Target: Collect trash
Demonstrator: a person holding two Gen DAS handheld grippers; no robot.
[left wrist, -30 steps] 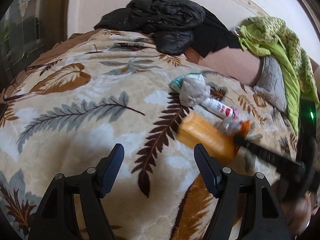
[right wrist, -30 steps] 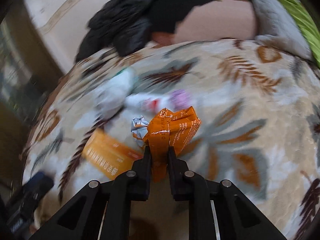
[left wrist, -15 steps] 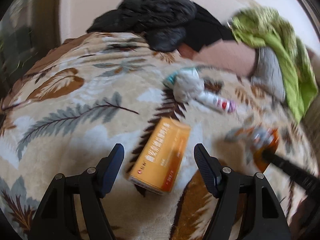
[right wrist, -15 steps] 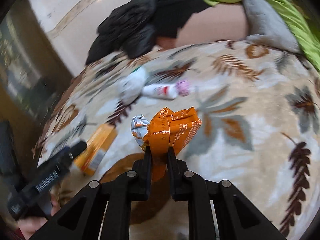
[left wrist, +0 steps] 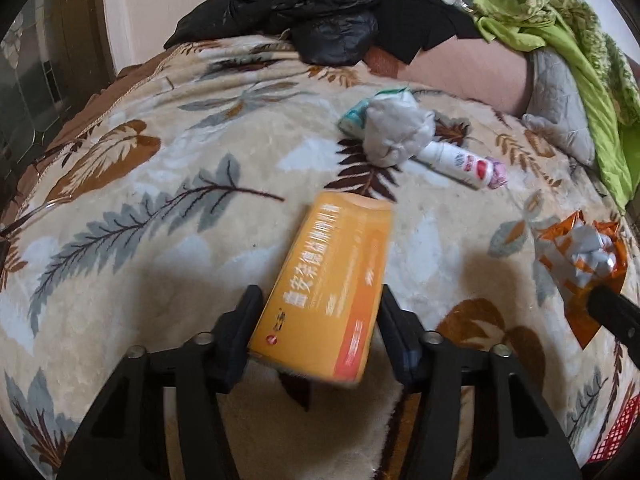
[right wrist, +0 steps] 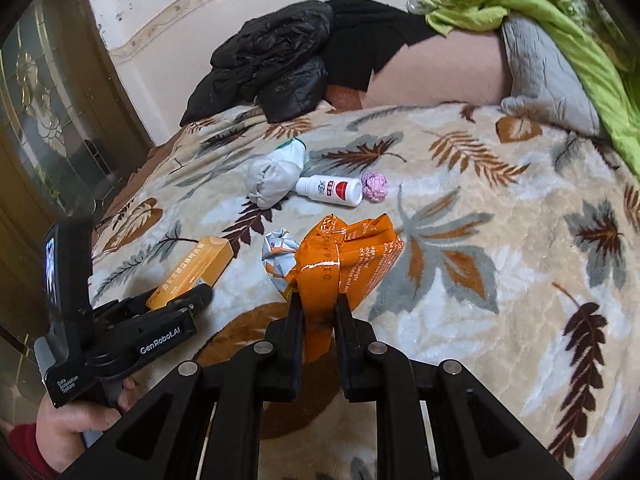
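An orange carton box (left wrist: 332,284) lies on the leaf-patterned blanket (left wrist: 160,184). My left gripper (left wrist: 318,312) is open, its fingers on either side of the box's near end. The box also shows in the right wrist view (right wrist: 192,270). My right gripper (right wrist: 316,312) is shut on a crumpled orange wrapper (right wrist: 344,264) with silver foil and holds it above the blanket. The wrapper also shows in the left wrist view (left wrist: 580,252). A grey paper wad (left wrist: 394,132), a white bottle (left wrist: 456,160) and a small pink wad (right wrist: 374,186) lie farther back.
A black jacket (left wrist: 320,4) is piled at the far edge of the bed. A green cloth (left wrist: 560,32) and a grey pillow (left wrist: 556,108) lie at the back right. A dark glass door (right wrist: 40,120) stands on the left.
My left gripper moved forward until its fingers flank the orange box. My right gripper drew back and to the right, still holding the wrapper.
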